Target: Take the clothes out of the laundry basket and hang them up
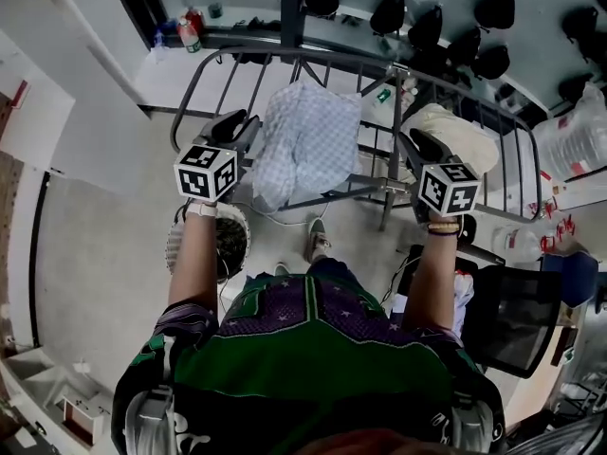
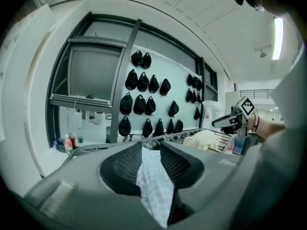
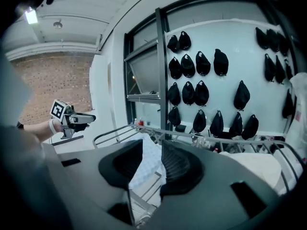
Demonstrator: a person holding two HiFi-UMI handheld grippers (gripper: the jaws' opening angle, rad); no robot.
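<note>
A light checked cloth (image 1: 303,140) lies draped over the rails of the grey drying rack (image 1: 332,63). My left gripper (image 1: 242,126) is at its left edge. In the left gripper view the checked cloth (image 2: 154,186) fills the gap of the left gripper (image 2: 151,145), pinched between the pads. My right gripper (image 1: 417,150) hovers at the rack's right side beside a cream cloth (image 1: 460,131). In its own view the right gripper (image 3: 152,145) is open, with only the far checked cloth (image 3: 146,169) and rails showing through the gap. The laundry basket (image 1: 237,240) sits on the floor under my left arm.
Several black caps (image 1: 427,27) hang on the wall behind the rack. Bottles (image 1: 190,31) stand on the sill at the back left. A black chair (image 1: 517,320) is at my right, with a clear plastic bag (image 1: 574,140) beyond it. My shoe (image 1: 316,240) is under the rack.
</note>
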